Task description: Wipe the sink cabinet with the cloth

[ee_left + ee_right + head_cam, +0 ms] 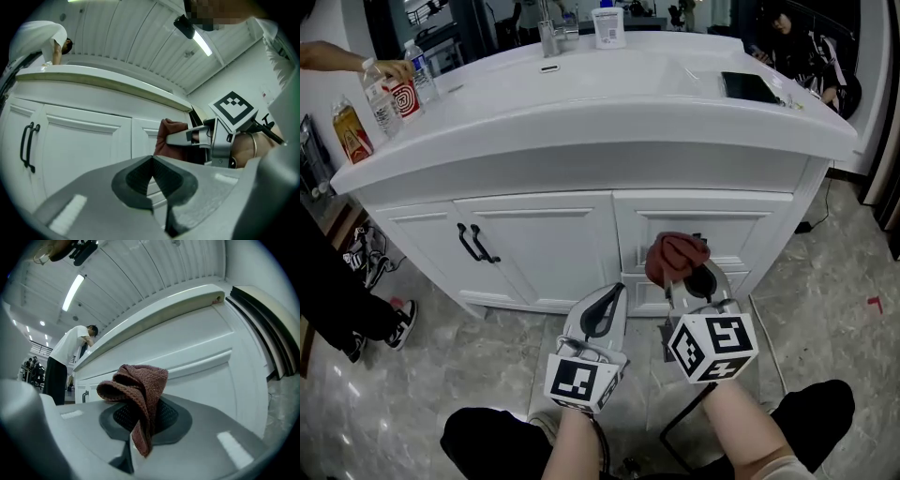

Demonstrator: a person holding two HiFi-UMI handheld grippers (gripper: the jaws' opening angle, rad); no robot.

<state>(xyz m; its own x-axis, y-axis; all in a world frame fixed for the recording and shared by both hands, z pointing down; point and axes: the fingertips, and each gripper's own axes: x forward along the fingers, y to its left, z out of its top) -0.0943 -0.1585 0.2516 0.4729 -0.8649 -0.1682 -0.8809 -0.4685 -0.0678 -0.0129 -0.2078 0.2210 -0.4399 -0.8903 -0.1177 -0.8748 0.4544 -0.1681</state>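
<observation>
Cloth [136, 390], one only, bunched, is clamped in my right hand-held gripper [680, 274]. Its long axis follows the jaws, with the wad pointing at the single sink cabinet [544, 246]. My left hand-held gripper [152, 163] is closed and empty.

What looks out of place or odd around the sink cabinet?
Nothing stands out. The sink cabinet doors sit shut, the bottles stand upright, and the cloth is clamped, bunched, in the right gripper.
</observation>
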